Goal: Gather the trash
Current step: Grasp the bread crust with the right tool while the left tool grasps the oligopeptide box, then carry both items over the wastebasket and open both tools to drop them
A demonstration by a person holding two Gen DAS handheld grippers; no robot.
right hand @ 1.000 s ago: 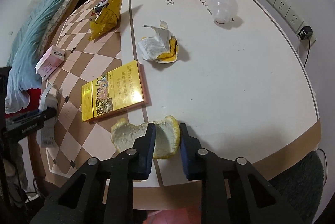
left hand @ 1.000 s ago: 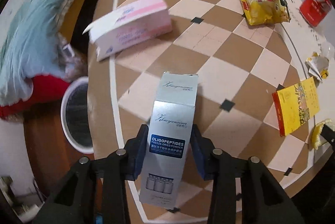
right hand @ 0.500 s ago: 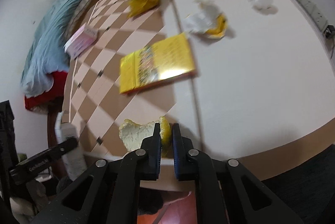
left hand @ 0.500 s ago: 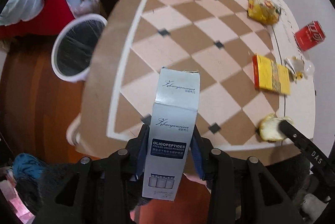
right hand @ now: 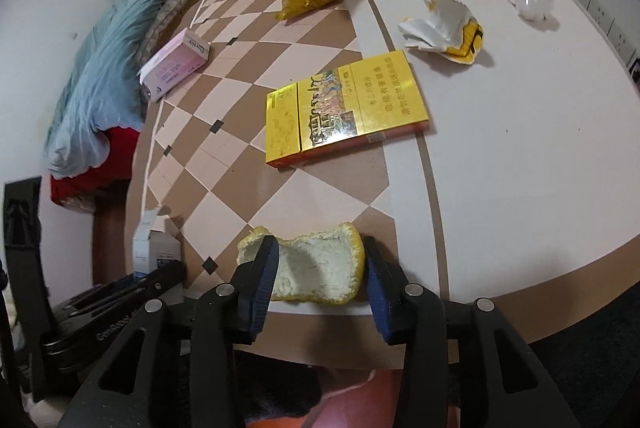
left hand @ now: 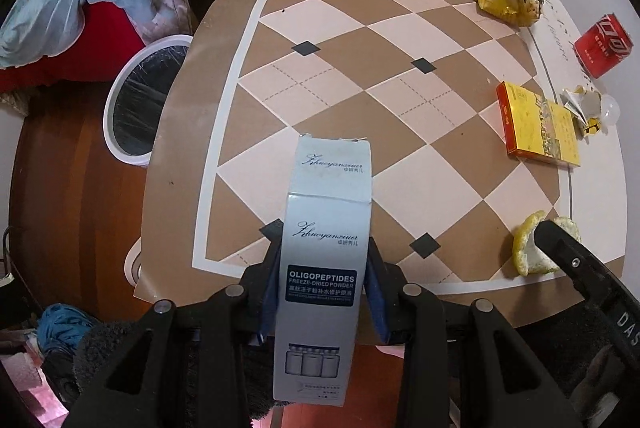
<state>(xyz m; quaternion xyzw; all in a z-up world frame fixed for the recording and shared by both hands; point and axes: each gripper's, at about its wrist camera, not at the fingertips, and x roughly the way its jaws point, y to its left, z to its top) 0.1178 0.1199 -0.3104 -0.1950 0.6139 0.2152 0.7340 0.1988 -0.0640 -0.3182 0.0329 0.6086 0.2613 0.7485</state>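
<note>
while the left gripper point(left hand: 322, 282) clamps a tall pale blue carton point(left hand: 326, 260) by its sides, above the near edge of a round checkered table point(left hand: 360, 76), the right gripper point(right hand: 320, 274) stands with its jaws spread wide around a piece of citrus peel point(right hand: 310, 268) that lies on the table's near edge, pith side up. a white-rimmed bin point(left hand: 140, 100) with a black liner sits on the floor to the left, below the table.

the peel is curled and soft, so closing on it could fold it or let it slip out, and a nudge could push it over the edge. the carton is held low on its length, so it could tip between the pads on the way to the bin.
</note>
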